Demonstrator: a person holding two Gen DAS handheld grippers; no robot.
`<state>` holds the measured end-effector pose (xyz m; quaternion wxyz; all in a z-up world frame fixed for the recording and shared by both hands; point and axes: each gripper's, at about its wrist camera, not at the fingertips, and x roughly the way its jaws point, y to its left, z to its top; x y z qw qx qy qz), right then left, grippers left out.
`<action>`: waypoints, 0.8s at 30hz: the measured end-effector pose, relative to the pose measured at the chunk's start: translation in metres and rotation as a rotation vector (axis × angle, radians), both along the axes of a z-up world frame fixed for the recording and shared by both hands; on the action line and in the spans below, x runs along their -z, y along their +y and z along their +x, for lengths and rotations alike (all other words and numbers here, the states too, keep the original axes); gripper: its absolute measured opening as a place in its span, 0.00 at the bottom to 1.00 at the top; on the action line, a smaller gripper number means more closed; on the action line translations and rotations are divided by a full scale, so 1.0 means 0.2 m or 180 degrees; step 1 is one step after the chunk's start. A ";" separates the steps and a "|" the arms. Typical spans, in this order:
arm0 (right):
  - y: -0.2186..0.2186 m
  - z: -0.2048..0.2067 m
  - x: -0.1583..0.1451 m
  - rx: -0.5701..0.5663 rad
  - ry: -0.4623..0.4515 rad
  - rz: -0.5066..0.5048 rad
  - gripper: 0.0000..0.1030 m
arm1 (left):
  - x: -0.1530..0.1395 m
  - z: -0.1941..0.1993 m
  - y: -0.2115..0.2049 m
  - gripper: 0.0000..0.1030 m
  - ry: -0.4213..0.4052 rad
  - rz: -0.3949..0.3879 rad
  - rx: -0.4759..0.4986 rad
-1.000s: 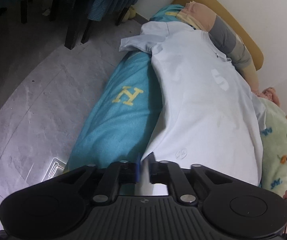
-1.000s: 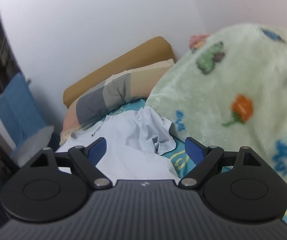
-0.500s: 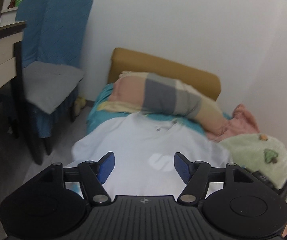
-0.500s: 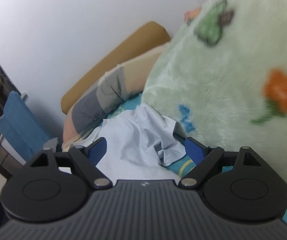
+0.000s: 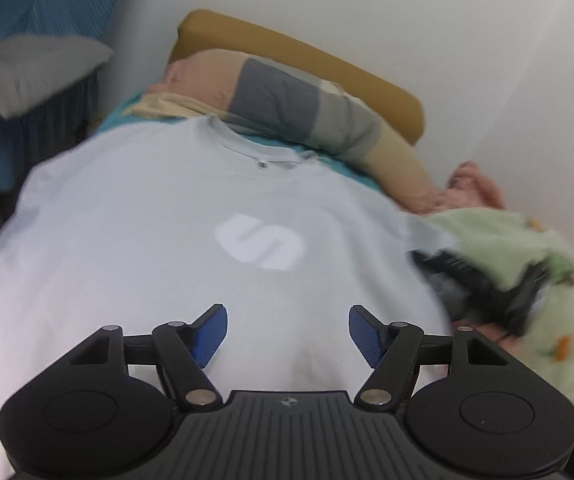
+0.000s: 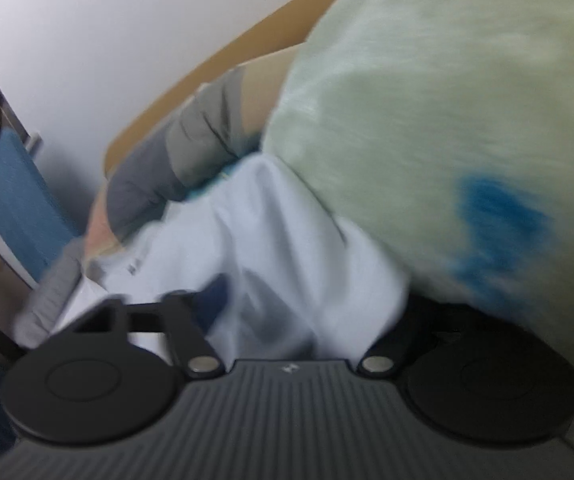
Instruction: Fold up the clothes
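From my left wrist camera, a pale blue T-shirt [image 5: 215, 248] lies spread flat, front up, on the bed, filling the middle of the view. Its collar [image 5: 259, 152] sits at twelve o'clock and a white logo [image 5: 261, 246] marks the chest. My left gripper [image 5: 288, 334] hovers over the shirt's lower part, its jaws released and well apart with nothing between them.

Beyond the collar, a striped pillow [image 5: 287, 100] in peach, grey and tan rests against a mustard headboard [image 5: 307, 60]. At ten o'clock stands a blue chair [image 5: 43, 4] with a grey cushion [image 5: 35, 72]. At three o'clock a light green fleece blanket [image 5: 527, 248] is heaped beside the shirt, and my right gripper [image 5: 483, 284] shows there as a dark blur at the shirt's edge.

My right wrist camera is badly blurred. The shirt's bunched sleeve [image 6: 287, 272] lies between the jaws of the gripper [image 6: 307, 304], which are closing. I cannot tell whether the pads yet press on the cloth; the right-hand finger is hidden under the fabric. The green blanket [image 6: 447, 100] looms from twelve to three o'clock.
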<state>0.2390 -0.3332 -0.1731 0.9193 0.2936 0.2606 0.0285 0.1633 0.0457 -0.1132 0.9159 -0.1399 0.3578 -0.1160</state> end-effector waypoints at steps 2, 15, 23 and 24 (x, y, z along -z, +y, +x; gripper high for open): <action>0.00 0.02 -0.04 0.0067 -0.0041 0.0055 0.13 | 0.04 0.03 0.03 0.67 -0.0047 0.0118 -0.0017; 0.52 0.16 -0.92 -0.0187 -0.0120 -0.1166 0.08 | -0.17 -0.04 0.38 0.67 -0.0210 -0.0386 -0.0296; 1.33 0.41 -0.77 -0.0901 0.0212 -0.1968 0.08 | -0.13 -0.02 0.67 0.67 -0.0182 -0.0413 -0.0683; 1.41 0.44 -0.70 -0.0975 0.0280 -0.2027 0.08 | -0.09 0.00 0.69 0.67 -0.0134 -0.0431 -0.0717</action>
